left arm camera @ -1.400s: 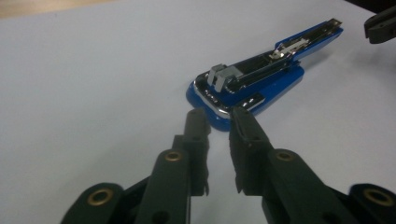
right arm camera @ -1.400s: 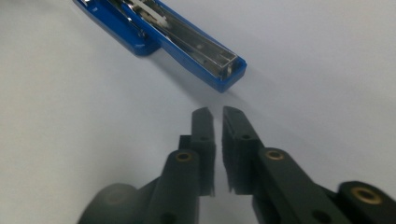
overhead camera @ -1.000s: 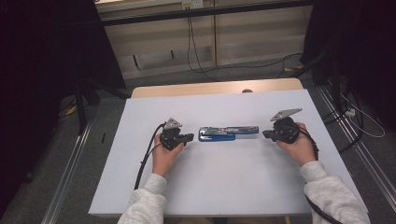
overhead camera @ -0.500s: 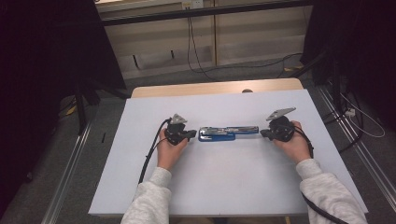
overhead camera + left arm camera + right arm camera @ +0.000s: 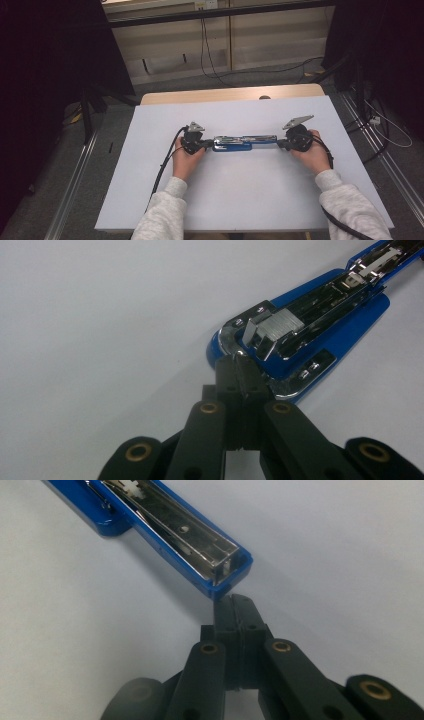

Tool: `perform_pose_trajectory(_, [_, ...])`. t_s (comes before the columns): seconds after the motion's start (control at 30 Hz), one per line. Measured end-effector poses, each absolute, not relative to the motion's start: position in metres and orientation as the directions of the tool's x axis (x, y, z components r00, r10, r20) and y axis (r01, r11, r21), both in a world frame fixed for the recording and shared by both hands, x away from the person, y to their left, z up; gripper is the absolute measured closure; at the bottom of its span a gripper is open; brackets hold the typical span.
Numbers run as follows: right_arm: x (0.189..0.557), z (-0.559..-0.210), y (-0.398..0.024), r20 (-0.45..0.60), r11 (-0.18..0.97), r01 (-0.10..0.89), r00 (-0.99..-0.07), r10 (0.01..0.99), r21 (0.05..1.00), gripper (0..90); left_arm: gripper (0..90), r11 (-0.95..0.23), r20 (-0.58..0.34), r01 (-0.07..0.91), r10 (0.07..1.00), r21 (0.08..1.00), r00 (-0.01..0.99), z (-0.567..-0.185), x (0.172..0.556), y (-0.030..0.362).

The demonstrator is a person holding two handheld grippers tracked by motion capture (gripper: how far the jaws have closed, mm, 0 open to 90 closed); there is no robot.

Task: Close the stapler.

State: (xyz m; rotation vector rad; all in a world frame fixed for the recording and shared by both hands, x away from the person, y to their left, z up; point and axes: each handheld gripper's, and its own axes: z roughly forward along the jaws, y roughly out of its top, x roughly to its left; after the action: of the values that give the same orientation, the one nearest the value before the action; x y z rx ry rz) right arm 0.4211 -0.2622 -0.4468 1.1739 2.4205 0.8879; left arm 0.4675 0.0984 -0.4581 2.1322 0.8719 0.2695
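**Desk:** What are you looking at?

**Me:** A stapler (image 5: pixel 244 143) swung fully open and lying flat, stretched left to right in the middle of the white table (image 5: pixel 150 190). The shell is glossy blue plastic, the inner parts bright chromed metal. In my left gripper view the wider blue base (image 5: pixel 320 335) has a rounded end with a shiny plate round it and a grey block of staples (image 5: pixel 267 330) sitting in the channel. In my right gripper view the narrow arm (image 5: pixel 175 532) is a long, straight-sided blue trough with a squared end, lined with reflective metal. The table surface is matte, smooth and featureless.

**Desk:** And the jaws?

**Me:** Both pairs are pressed together, nothing between them. My left gripper (image 5: pixel 235 362), matte black with brass-coloured pivot pins, has its tips right against the rounded chrome end of the base; I read that as touching. My right gripper (image 5: pixel 234 602) points its closed tips at the squared blue end of the arm, just beside it; whether they make contact I cannot tell.

**Desk:** So one gripper at each end?

**Me:** Yes, the stapler lies between them in the high view.
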Motion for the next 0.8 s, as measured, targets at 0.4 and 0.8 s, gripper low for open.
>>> perform_pose_trajectory(0.4, [0.420, -0.434, -0.258, 0.001, 0.442, 0.554, -0.624, 0.781, 0.705, 89.7, 90.0, -0.430, -0.104, 0.505, 0.676, 0.748, 0.730, -0.462, 0.469, 0.099])
perform_pose_trajectory(0.8, [0.412, -0.433, -0.250, 0.065, 0.383, 0.543, -0.633, 0.771, 0.747, 66.4, 57.4, -0.364, -0.120, 0.531, 0.730, 0.765, 0.673, -0.452, 0.467, 0.109])
